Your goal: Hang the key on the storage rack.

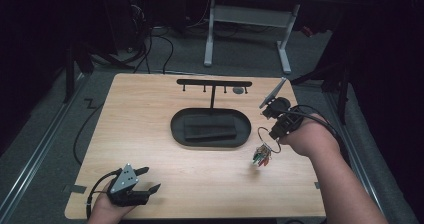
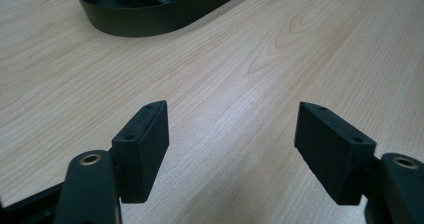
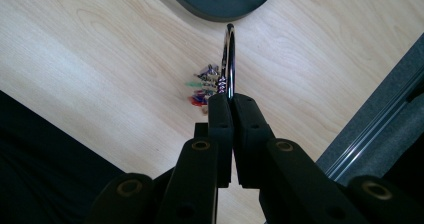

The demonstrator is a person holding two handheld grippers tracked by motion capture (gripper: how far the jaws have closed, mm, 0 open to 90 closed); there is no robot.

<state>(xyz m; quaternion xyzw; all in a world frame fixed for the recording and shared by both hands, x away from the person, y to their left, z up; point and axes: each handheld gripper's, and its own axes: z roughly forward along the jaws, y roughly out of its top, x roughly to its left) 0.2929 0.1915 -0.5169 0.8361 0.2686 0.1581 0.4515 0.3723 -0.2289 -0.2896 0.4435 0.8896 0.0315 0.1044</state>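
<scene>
Left gripper (image 1: 142,180), near left on table (image 1: 150,134), jaws apart, holding nothing. Right gripper (image 3: 231,100) clamped on ring (image 3: 229,54), lifted right of tray (image 1: 210,130); small coloured bits (image 1: 261,156) dangle, too blurred to identify. Stand (image 1: 214,83) rises at tray's far edge.

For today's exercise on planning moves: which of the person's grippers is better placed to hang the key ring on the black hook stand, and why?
The right. The right gripper is shut on the key ring, lifted off the table near the hook stand. The left gripper sits open at the table's near edge.
</scene>
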